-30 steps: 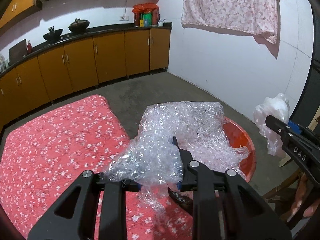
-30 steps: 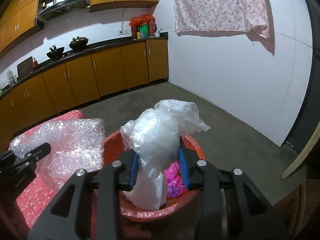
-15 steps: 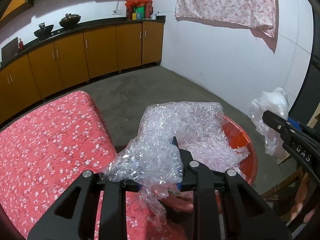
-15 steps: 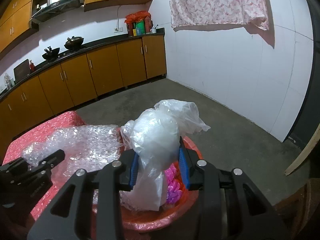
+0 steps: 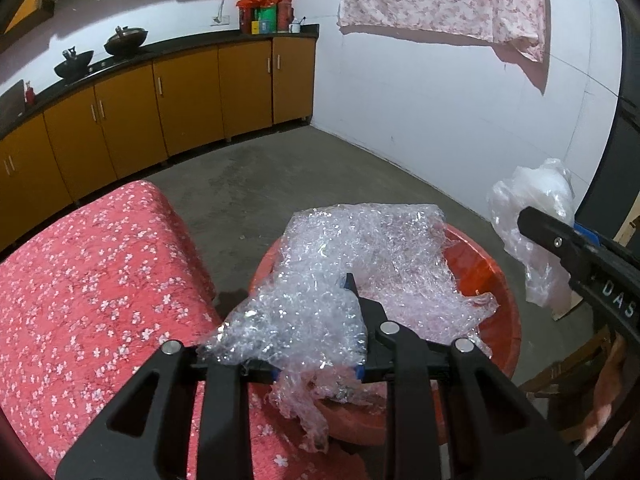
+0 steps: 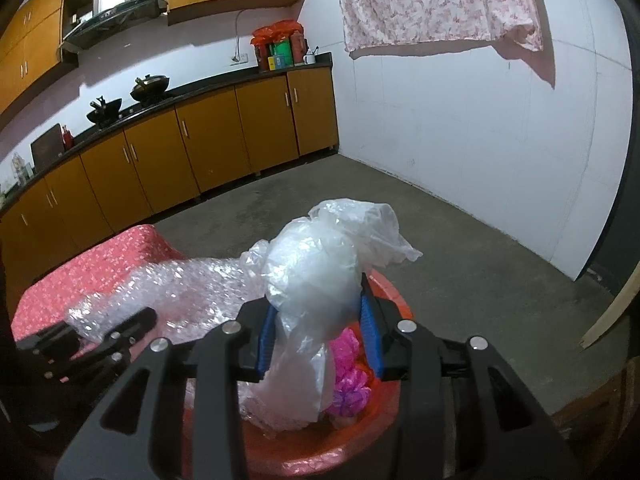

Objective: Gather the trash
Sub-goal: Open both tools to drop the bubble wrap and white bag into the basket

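A crumpled sheet of clear bubble wrap [image 5: 360, 248] is pinched in my left gripper [image 5: 312, 304] and drapes over the red basin [image 5: 508, 300]. Its jaws are beginning to open with the wrap still between the pads. My right gripper [image 6: 316, 304] holds a bunched white plastic bag [image 6: 316, 272] upright above the same basin [image 6: 396, 304]; its jaws are opening too, and the blue pads still touch the bag. Pink crumpled trash [image 6: 352, 376] lies in the basin. The bag [image 5: 532, 208] also shows at the right of the left wrist view.
A surface covered in red flowered cloth [image 5: 100, 280] borders the basin on the left. Beyond are a grey concrete floor [image 5: 260, 192], orange cabinets [image 5: 180, 108] and a white wall. A wooden plank [image 6: 612, 312] leans at the right. A person's hand [image 5: 604, 400] shows low right.
Both grippers have shifted over the red basin and sunk a little. The bubble wrap now hangs above the basin rather than the red cloth. The right pads stand slightly wider.
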Motion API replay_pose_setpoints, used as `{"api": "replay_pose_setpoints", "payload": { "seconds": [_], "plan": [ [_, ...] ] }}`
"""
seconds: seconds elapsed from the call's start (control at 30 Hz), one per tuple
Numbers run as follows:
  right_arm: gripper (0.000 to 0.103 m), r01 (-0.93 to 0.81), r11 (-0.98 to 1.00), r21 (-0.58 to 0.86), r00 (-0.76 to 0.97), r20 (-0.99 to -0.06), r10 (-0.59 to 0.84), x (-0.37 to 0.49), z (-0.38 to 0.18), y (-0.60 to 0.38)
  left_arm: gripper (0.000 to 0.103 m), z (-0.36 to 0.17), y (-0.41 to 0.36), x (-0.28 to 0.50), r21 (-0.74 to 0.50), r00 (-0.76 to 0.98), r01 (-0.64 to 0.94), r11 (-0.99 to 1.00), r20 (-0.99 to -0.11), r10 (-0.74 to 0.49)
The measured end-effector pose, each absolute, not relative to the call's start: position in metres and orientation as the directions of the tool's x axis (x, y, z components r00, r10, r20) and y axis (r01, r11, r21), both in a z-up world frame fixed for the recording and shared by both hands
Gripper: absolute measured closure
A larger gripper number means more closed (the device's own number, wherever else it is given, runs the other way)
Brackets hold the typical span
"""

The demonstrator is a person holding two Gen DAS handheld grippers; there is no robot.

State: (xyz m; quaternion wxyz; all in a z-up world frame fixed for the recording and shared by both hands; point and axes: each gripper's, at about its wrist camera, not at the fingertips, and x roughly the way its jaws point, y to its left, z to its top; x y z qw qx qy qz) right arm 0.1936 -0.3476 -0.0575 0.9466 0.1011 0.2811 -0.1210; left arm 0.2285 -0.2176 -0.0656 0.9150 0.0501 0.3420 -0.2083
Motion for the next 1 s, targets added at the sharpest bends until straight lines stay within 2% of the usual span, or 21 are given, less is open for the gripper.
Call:
{"api": "replay_pose_setpoints", "payload": {
  "seconds": [0.1, 0.2, 0.5, 0.57, 0.7, 0.87, 0.97, 1.0],
  "plan": [
    [0.063, 0.28, 0.948, 0.149, 0.817, -0.555, -0.155, 0.195, -0.059, -0.351, 0.071, -0.069, -0.22, 0.23, -0.057, 0.666, 0.422, 0.905, -0.657, -0.352],
    [0.057, 0.273, 0.946, 0.173, 0.821, -0.554, -0.136, 0.196, -0.06, -0.354, 0.057, -0.072, -0.219, 0.231, -0.063, 0.661, 0.421, 0.905, -0.662, -0.354],
    [0.039, 0.27, 0.943, 0.196, 0.832, -0.54, -0.125, 0.189, -0.06, -0.357, 0.049, -0.067, -0.202, 0.232, -0.055, 0.691, 0.371, 0.927, -0.65, -0.315],
    [0.036, 0.277, 0.942, 0.189, 0.835, -0.532, -0.138, 0.185, -0.058, -0.357, 0.042, -0.063, -0.195, 0.231, -0.055, 0.705, 0.353, 0.934, -0.641, -0.305],
    [0.028, 0.279, 0.946, 0.165, 0.843, -0.515, -0.159, 0.176, -0.05, -0.351, 0.038, -0.049, -0.181, 0.224, -0.044, 0.736, 0.329, 0.943, -0.614, -0.285],
    [0.014, 0.289, 0.949, 0.127, 0.861, -0.467, -0.2, 0.153, -0.032, -0.336, 0.027, -0.023, -0.155, 0.199, -0.029, 0.793, 0.294, 0.955, -0.551, -0.261],
    [0.004, 0.306, 0.943, 0.129, 0.869, -0.444, -0.221, 0.134, -0.021, -0.327, 0.01, -0.007, -0.139, 0.178, -0.018, 0.826, 0.277, 0.961, -0.506, -0.248],
    [0.004, 0.305, 0.942, 0.139, 0.872, -0.44, -0.217, 0.128, -0.018, -0.324, 0.006, -0.002, -0.135, 0.169, -0.015, 0.837, 0.274, 0.962, -0.488, -0.246]
  ]
}}
